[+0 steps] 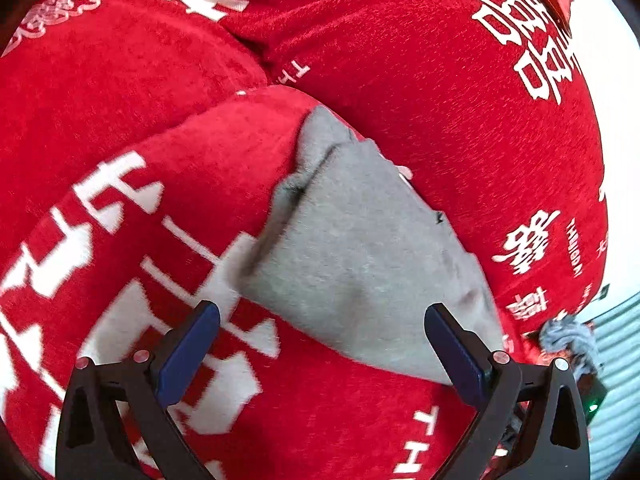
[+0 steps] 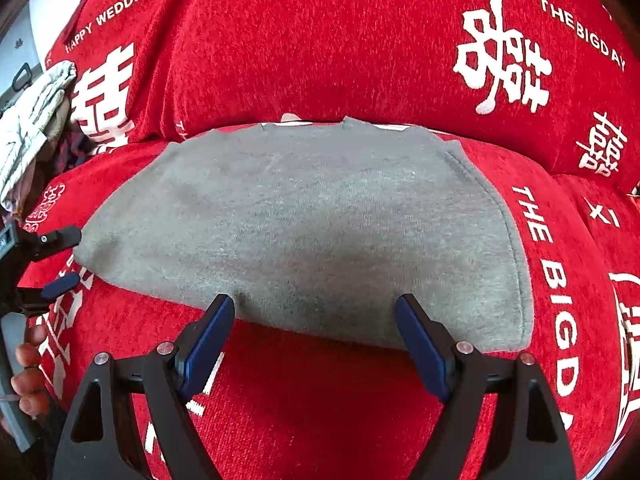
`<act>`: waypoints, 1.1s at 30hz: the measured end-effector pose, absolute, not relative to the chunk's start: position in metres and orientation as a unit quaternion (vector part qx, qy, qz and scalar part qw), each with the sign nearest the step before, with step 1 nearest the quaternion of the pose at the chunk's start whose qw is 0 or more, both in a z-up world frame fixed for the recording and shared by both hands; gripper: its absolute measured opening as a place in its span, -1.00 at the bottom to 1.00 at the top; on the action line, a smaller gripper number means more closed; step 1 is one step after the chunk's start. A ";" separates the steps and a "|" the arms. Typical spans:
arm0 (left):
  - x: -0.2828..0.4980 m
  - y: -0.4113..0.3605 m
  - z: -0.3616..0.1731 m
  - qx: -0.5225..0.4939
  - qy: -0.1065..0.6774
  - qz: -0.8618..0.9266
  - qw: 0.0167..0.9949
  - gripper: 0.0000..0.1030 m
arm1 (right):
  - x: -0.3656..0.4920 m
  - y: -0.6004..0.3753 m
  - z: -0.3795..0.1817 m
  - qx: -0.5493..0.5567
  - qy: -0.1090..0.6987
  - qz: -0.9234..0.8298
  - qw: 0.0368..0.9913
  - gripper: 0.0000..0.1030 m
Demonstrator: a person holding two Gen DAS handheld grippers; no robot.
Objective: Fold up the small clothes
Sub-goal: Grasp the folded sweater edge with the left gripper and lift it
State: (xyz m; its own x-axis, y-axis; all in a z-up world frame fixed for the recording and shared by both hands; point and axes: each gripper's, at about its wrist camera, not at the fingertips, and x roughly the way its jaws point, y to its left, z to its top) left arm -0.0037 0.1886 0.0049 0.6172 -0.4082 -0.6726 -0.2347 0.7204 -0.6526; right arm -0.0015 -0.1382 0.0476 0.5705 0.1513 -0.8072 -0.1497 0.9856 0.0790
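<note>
Two claws, both spread wide and both empty, face one grey garment (image 2: 304, 232) that lies flat on the red cover (image 2: 320, 400). For your right claw (image 2: 316, 344) the garment sits straight ahead, its near edge running crosswise just past the blue pads (image 2: 208, 340), with both pads resting at or over that edge; I cannot tell whether they touch the cloth. Its long axis runs left to right across that claw's line, so the far edge, up against the red cushion (image 2: 340, 40), lies directly forward of you. Your left claw (image 1: 320, 344) meets the same garment (image 1: 360, 260) at an angle, ahead and a little to its right, with the narrow end by the right pad (image 1: 456, 356) and the cloth stretching away up and to the left. In the right view that left claw (image 2: 60, 260) shows at the garment's left corner, just beside it, with fingers (image 2: 28, 376) of your hand below. Judging by this, the right claw is the nearer to the long near edge and the left claw to the corner, so a fold probably turns on lifting that near edge and carrying it forward toward the cushion. A pile of pale cloth (image 2: 28, 128) lies well apart on the left.
</note>
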 end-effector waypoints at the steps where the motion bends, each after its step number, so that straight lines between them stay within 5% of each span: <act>1: -0.001 0.188 0.003 -0.389 0.423 -0.078 0.815 0.98 | -0.001 -0.138 0.047 0.001 0.457 0.083 0.886 0.65; 10: 0.010 0.174 -0.002 -0.416 0.370 -0.146 0.818 0.94 | 0.003 -0.123 0.051 -0.025 0.455 0.083 0.886 0.66; 13: 0.011 0.181 -0.012 -0.452 0.353 -0.166 0.802 0.01 | 0.007 -0.115 0.053 -0.039 0.455 0.085 0.885 0.65; 16: 0.014 0.200 -0.035 -0.500 0.351 -0.170 0.773 -0.57 | 0.018 -0.107 0.059 -0.057 0.454 0.088 0.885 0.66; 26: 0.013 0.200 -0.032 -0.476 0.334 -0.180 0.793 -0.67 | 0.132 -0.031 0.088 -0.002 0.505 0.168 0.846 0.66; 33: 0.008 0.202 -0.032 -0.455 0.340 -0.170 0.805 -0.67 | 0.207 0.071 0.055 0.010 0.578 0.190 0.794 0.66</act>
State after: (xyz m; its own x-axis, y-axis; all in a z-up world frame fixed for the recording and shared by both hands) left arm 0.0077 0.2022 -0.0324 0.7111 -0.5830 -0.3930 -0.0355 0.5286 -0.8482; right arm 0.2071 0.0710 0.0548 0.2606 0.3139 -0.9130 -0.2897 0.9275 0.2362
